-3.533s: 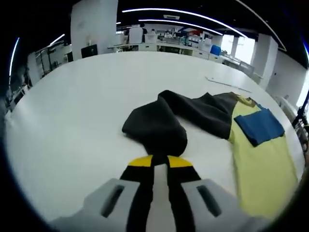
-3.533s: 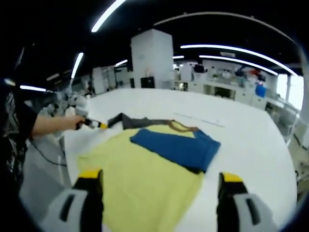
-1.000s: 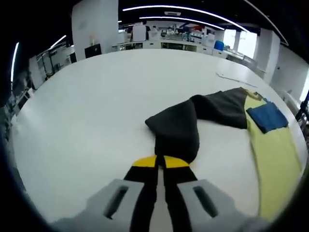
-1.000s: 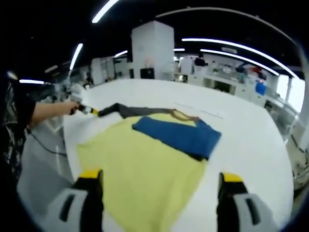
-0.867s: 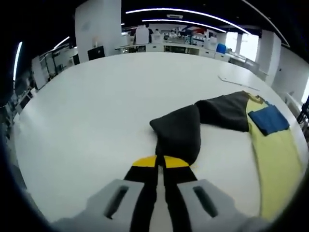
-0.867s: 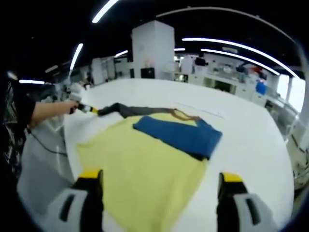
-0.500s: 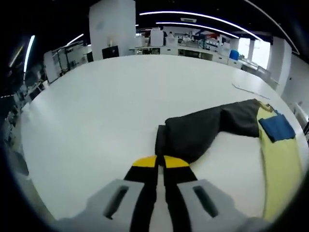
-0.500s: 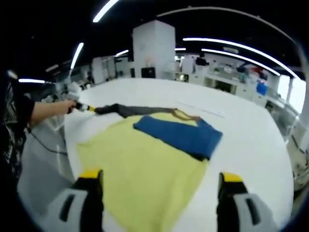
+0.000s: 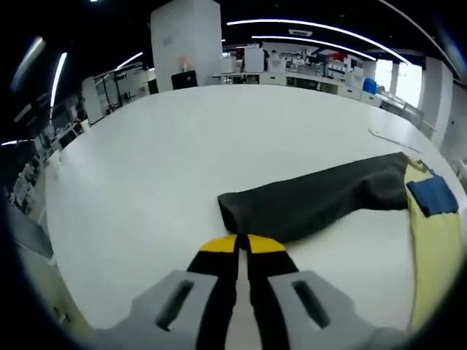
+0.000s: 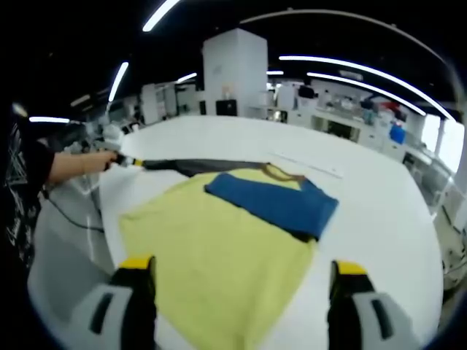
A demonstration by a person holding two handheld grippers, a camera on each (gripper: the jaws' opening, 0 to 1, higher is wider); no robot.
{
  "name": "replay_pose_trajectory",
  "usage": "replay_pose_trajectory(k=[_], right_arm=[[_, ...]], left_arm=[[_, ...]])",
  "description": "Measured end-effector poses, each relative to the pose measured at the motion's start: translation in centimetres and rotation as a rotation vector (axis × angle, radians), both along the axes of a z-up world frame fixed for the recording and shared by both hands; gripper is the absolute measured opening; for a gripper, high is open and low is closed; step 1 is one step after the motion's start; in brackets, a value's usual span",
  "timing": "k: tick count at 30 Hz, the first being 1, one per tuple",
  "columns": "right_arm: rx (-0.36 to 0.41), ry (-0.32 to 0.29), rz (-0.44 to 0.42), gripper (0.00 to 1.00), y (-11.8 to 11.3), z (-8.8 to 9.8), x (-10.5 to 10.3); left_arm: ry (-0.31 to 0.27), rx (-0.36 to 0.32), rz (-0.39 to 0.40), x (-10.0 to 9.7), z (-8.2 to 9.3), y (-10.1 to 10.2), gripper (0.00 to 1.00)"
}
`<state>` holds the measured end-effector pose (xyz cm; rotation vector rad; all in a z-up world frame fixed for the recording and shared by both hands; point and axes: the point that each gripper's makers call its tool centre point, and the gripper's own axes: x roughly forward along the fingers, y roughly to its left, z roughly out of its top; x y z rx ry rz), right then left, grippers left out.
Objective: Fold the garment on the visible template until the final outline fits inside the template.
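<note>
The step in hand looks like spreading out the dark sleeve before it is folded in. The left tongs point(image 9: 243, 244) are closed on the cuff end of the long dark grey fabric sleeve point(image 9: 314, 200), their yellow tips pressed together at lower centre of the left gripper view, with the cloth running from them up and to the right across the white round tabletop point(image 9: 182, 146) towards the garment's body. In the right gripper view the left tongs point(image 10: 131, 162) appear at middle left, held by a person's hand point(image 10: 108, 155), and the sleeve stretches almost straight and flat from them to the shoulder.

The pale yellow long-sleeved garment point(image 10: 219, 255) lies flat in the centre of the right gripper view, and its blue fabric sleeve point(image 10: 273, 204) is already folded across the chest, towards upper right. The right tongs point(image 10: 237, 281) stand wide open at the bottom of that view, gripping nothing, their tips seen over the garment's near edge; whether they touch the cloth I cannot tell. No template outline can be made out under the cloth.

The next move, by my reading, calls for carrying the dark sleeve back over the yellow body, laying it smooth beside or upon the blue one
</note>
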<state>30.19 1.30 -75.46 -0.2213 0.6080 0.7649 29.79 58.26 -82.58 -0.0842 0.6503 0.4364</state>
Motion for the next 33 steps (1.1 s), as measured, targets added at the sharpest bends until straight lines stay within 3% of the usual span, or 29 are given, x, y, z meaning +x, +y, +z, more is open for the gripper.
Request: replay_pose_trajectory(k=[8, 11, 15, 22, 25, 26, 31, 33], right_arm=[[-0.005, 0.002, -0.015, 0.99, -0.6, 0.2, 0.0], [-0.006, 0.003, -0.021, 0.99, -0.8, 0.2, 0.0], [-0.003, 0.001, -0.025, 0.99, -0.8, 0.3, 0.1], [-0.006, 0.008, -0.025, 0.99, -0.7, 0.1, -0.1], [-0.005, 0.008, -0.024, 0.99, -0.7, 0.1, -0.1], [-0.005, 0.009, -0.023, 0.99, -0.7, 0.1, -0.1], [-0.01, 0.011, -0.028, 0.99, -0.8, 0.0, -0.2], [-0.01, 0.013, -0.029, 0.99, -0.8, 0.0, -0.3]], left_arm=[[0.011, 0.024, -0.019, 0.4, -0.2, 0.7, 0.01], [0.045, 0.051, -0.021, 0.3, -0.5, 1.0, 0.0], [0.0, 0.024, -0.017, 0.5, 0.0, 0.5, 0.09], [0.016, 0.001, -0.028, 0.7, -0.6, -0.1, 0.2], [0.035, -0.017, -0.019, 0.3, -1.1, -0.3, 0.19], [0.007, -0.044, -0.002, 0.5, -1.0, -0.4, 0.17], [-0.009, -0.139, 0.08, 0.2, -1.4, 0.0, 0.14], [0.007, -0.124, 0.068, 0.4, -1.4, 0.1, 0.12]])
